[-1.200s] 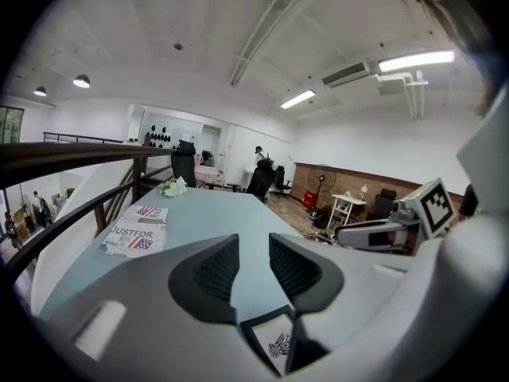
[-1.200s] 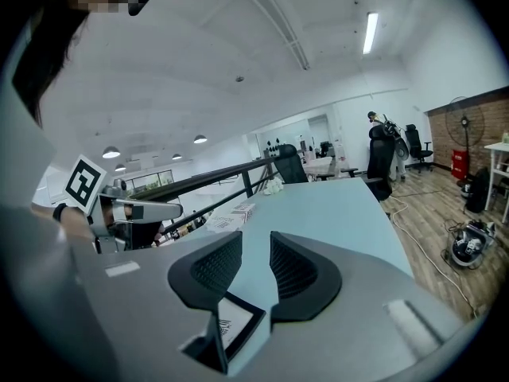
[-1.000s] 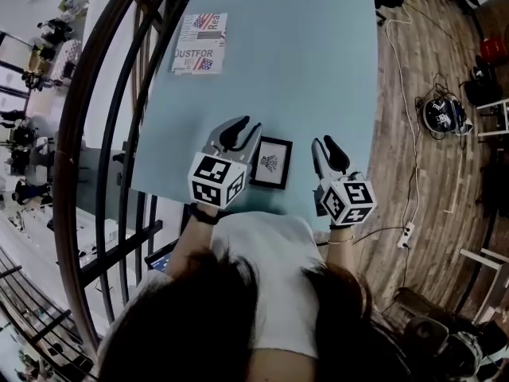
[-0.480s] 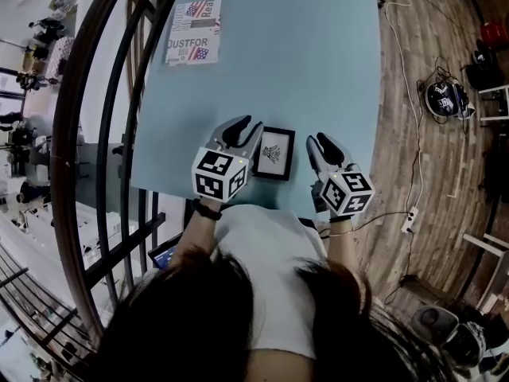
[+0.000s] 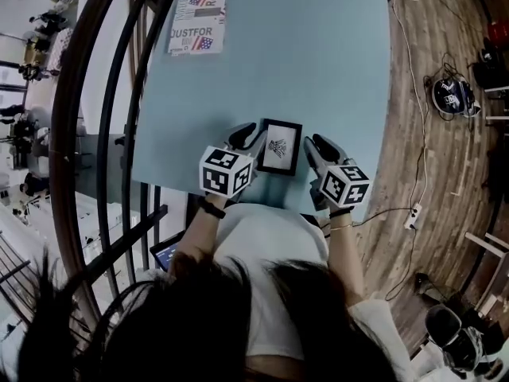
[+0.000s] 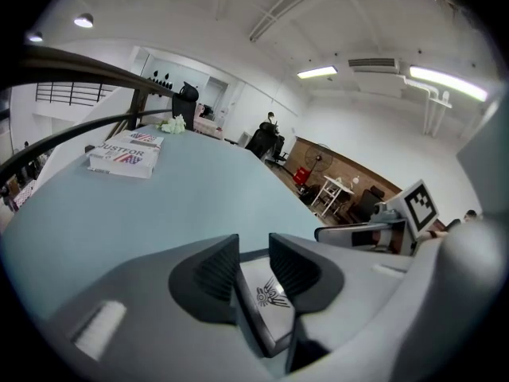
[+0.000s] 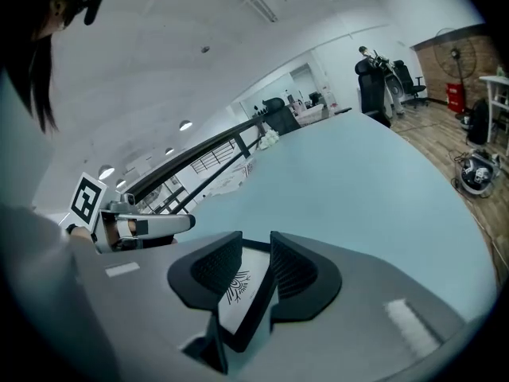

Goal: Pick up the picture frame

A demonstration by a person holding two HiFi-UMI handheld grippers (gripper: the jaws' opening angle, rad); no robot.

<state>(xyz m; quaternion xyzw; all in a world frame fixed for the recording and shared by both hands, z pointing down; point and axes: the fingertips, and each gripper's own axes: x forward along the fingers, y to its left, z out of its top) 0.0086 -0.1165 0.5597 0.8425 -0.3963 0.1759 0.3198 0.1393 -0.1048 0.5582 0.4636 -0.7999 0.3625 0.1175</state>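
Observation:
A small black picture frame (image 5: 280, 146) with a white mat and a dark drawing hangs just over the near edge of the pale blue table (image 5: 318, 54). My left gripper (image 5: 248, 136) is shut on the frame's left side, and my right gripper (image 5: 316, 144) is shut on its right side. In the left gripper view the frame (image 6: 266, 297) runs between the two pads of the left gripper (image 6: 253, 249). The right gripper view shows the same for the frame (image 7: 238, 285) and the right gripper (image 7: 256, 249). I cannot tell whether the frame touches the table.
A boxed book with a flag print (image 5: 196, 21) lies at the far left of the table. A dark curved railing (image 5: 103, 134) runs along the table's left side. On the wooden floor to the right lie a helmet-like object (image 5: 452, 98) and cables.
Both grippers have come down together with the frame between them and have rolled a little. The frame now lies slightly farther in over the table.

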